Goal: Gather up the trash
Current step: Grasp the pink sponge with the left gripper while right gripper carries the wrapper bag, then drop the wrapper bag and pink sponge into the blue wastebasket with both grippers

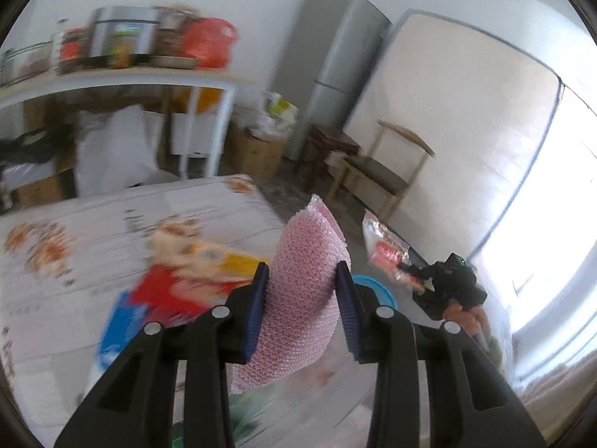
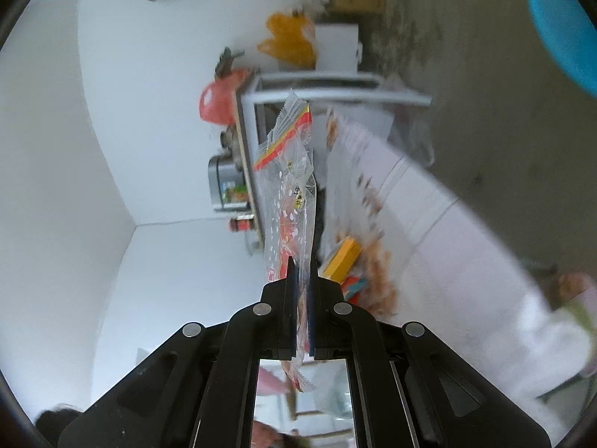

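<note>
My left gripper (image 1: pixel 302 267) is shut on a folded pink bubble-wrap sheet (image 1: pixel 306 298), which stands up between the blue pads above the table. In the right wrist view my right gripper (image 2: pixel 303 265) is shut on a clear snack wrapper (image 2: pixel 291 186) with a red and yellow stripe. That right gripper (image 1: pixel 408 274) also shows in the left wrist view at the right, with the wrapper (image 1: pixel 384 246) sticking out of it. Blurred red, yellow and blue packets (image 1: pixel 194 276) lie on the flower-print tablecloth (image 1: pixel 93 231). A blue basin (image 1: pixel 377 291) peeks out behind my left gripper.
A shelf (image 1: pixel 123 78) with a cooker, jars and a red bag stands behind the table. A grey fridge (image 1: pixel 328 71), cardboard boxes (image 1: pixel 257 153) and a wooden chair (image 1: pixel 380 171) stand on the floor beyond. The blue basin (image 2: pixel 559 30) sits on the grey floor.
</note>
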`<state>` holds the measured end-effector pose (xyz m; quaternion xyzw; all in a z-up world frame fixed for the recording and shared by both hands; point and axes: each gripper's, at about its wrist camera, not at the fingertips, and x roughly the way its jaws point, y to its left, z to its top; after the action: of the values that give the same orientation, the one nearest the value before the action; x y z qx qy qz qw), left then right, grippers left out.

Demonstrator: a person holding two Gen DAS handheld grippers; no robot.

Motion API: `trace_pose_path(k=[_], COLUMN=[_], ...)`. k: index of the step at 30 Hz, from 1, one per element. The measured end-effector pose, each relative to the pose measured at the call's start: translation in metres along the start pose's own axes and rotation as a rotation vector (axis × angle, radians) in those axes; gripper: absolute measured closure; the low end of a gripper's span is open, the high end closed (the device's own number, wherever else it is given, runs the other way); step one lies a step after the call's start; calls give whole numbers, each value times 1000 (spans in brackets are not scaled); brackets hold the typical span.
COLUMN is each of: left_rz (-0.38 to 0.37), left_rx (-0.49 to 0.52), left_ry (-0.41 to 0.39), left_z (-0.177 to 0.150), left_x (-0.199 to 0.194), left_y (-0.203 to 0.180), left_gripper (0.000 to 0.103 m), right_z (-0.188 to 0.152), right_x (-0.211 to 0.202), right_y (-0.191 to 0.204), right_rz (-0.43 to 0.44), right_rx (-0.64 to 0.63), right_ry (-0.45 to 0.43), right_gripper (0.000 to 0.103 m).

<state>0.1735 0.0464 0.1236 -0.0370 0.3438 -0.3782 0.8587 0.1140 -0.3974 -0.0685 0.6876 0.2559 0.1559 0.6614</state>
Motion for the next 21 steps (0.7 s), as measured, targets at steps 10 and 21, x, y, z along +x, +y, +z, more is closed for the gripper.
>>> trace_pose_path(k=[10, 21], left_rz=[-98, -96], left_rx=[159, 176], left_ry=[395, 675], left_z=[42, -21], left_x=[238, 475], left_y=[-154, -242], left_gripper=[68, 65], right_z=[22, 94], right_x=[-111, -113], right_y=[-42, -112], right_rz=[-361, -547], right_rx=[-85, 16], right_ry=[-285, -355], right_gripper=[100, 98])
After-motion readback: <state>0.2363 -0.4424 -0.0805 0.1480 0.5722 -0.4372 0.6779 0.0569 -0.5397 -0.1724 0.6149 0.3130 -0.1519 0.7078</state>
